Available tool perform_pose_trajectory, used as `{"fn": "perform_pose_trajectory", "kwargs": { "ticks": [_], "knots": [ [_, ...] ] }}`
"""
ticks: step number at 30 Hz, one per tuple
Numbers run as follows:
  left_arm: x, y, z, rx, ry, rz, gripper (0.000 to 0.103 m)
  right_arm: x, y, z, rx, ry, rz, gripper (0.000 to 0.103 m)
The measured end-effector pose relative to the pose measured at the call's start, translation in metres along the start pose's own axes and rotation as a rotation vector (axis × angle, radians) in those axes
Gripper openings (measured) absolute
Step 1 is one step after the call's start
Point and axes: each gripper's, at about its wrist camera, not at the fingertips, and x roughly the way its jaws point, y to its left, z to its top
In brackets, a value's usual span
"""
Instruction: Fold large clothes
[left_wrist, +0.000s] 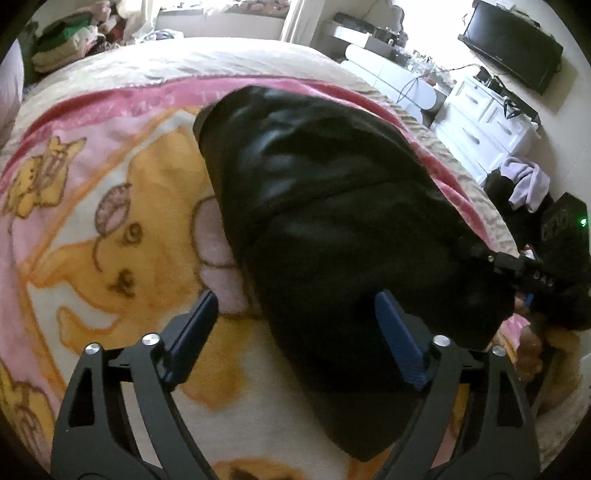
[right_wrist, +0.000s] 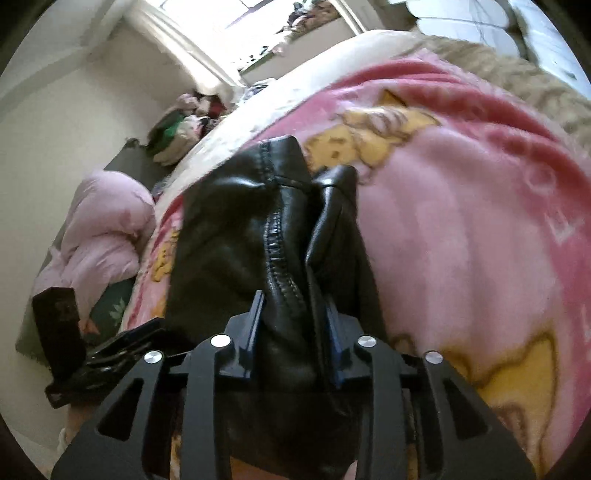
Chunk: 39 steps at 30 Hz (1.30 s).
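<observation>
A black leather-like garment (left_wrist: 332, 203) lies lengthwise on a pink and yellow cartoon blanket (left_wrist: 110, 221) spread over the bed. My left gripper (left_wrist: 295, 299) hovers open over the garment's near left edge. Its left finger is over the blanket, its right finger over the black cloth, and nothing is pinched. In the right wrist view my right gripper (right_wrist: 293, 299) is shut on a bunched, stitched fold of the garment (right_wrist: 236, 221), lifted off the blanket (right_wrist: 461, 221). That gripper also shows at the garment's right end (left_wrist: 524, 273).
A white dresser (left_wrist: 480, 122) and a dark screen (left_wrist: 513, 48) stand beyond the bed's right edge. Piled clothes (left_wrist: 62, 40) sit at the far left. A lilac quilt (right_wrist: 103, 221) lies on the floor beside the bed.
</observation>
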Motion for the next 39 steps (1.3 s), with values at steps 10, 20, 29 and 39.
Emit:
{"fn": "perform_pose_trajectory", "kwargs": {
  "ticks": [10, 20, 29, 39],
  "knots": [
    [-0.001, 0.001, -0.002, 0.011, 0.003, 0.01, 0.083, -0.022, -0.022, 0.003, 0.059, 0.018, 0.145, 0.094],
    [-0.003, 0.001, -0.006, 0.011, 0.012, 0.005, 0.083, 0.01, -0.035, -0.029, 0.147, 0.101, 0.083, 0.063],
    [-0.01, 0.018, -0.014, -0.007, 0.013, 0.013, 0.083, 0.007, 0.007, -0.06, 0.091, 0.056, -0.011, 0.063],
    [-0.013, 0.014, -0.022, 0.024, 0.007, 0.012, 0.085, -0.037, 0.04, 0.012, 0.0, -0.122, -0.069, 0.084]
  ]
}}
